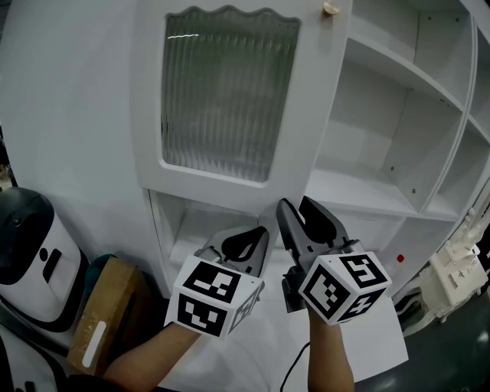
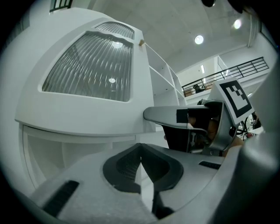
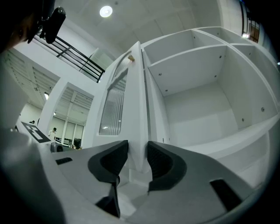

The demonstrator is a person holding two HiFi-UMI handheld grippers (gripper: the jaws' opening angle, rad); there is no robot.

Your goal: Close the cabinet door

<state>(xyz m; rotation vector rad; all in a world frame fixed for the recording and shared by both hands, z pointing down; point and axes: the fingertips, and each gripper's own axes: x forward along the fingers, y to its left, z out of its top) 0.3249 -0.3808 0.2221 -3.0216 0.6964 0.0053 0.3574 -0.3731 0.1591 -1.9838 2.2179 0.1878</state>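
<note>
- White cabinet door (image 1: 230, 99), swung open, broad face turned toward the camera on the head.
- Set with a ribbed glass panel (image 2: 94, 65), wavy along its top, inside a plain white frame.
- Carries a small pale knob (image 1: 331, 8) near its upper free corner.
- Hangs above the far edge of the white worktop (image 1: 360, 348), toward the far left corner, with its free edge pointing at the open shelves.
- Covers the left part of the white cabinet (image 1: 398, 99); bare shelf compartments to the right.
- Right gripper (image 1: 294, 201) at the door's lower free corner, one jaw on each face, closed in on the panel's thickness with the edge standing between the pads.
- Left gripper (image 2: 140, 148) just beside it, below the door's bottom edge, jaws brought together at the tips with nothing between them.
- Both held over the worktop's near edge, bare forearms behind.
- Off the worktop's left edge: a white appliance with a dark top (image 1: 31, 253) and a brown cardboard box (image 1: 103, 314) beside it.
</note>
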